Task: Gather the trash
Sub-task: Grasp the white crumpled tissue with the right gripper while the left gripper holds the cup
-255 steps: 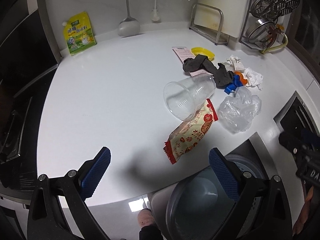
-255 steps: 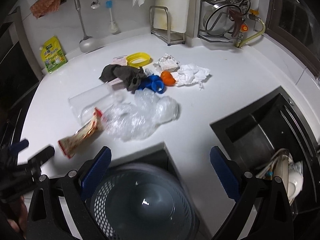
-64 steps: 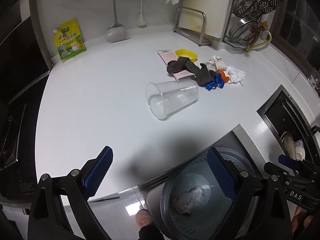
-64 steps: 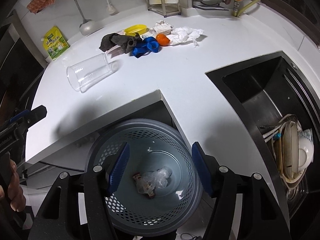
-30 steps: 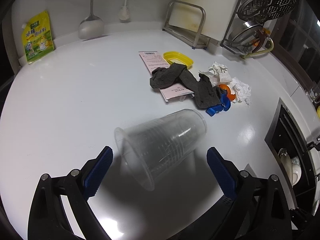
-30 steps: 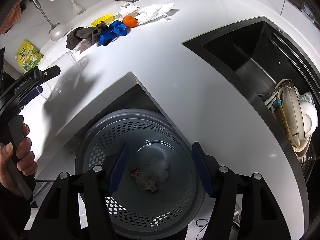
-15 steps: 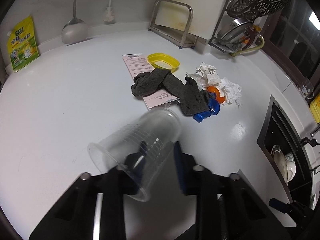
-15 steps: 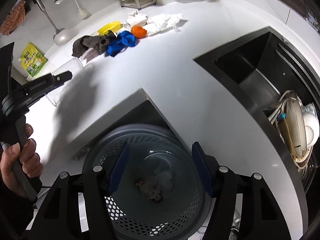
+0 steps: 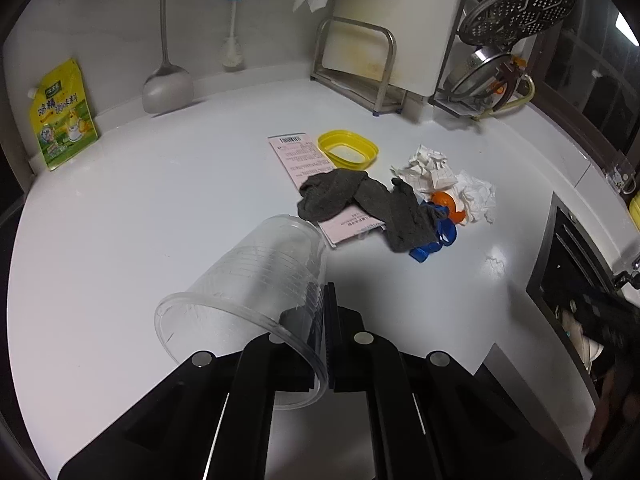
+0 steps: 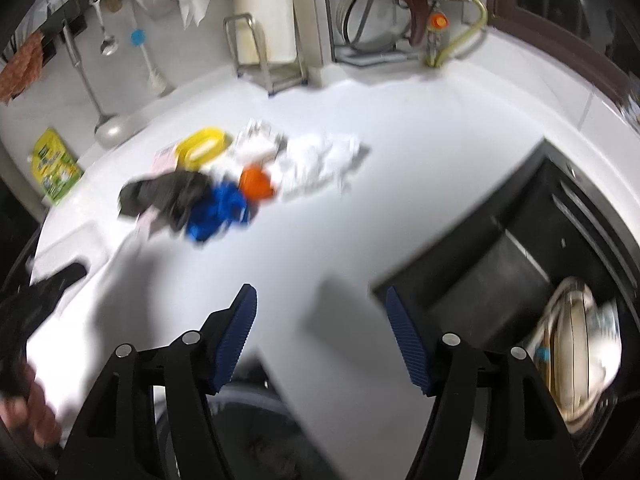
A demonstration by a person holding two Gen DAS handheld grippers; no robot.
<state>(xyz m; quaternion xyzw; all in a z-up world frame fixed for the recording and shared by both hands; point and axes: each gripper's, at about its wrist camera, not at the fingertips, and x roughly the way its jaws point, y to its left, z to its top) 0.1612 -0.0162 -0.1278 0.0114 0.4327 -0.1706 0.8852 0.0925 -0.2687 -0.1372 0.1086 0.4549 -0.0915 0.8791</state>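
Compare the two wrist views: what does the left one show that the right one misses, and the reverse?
Left wrist only: the left gripper shut on the wall of the clear plastic cup, and the pink printed slip's barcode.

Right wrist only: the right gripper open and empty, and the dark sink with dishes.

Both: white counter, grey sock, yellow lid, crumpled tissues, green-yellow pouch.

Right wrist view is smeared with motion blur: the trash pile near the counter's back edge reads only as colour patches, and the bin under the front edge is cut off by the frame's bottom
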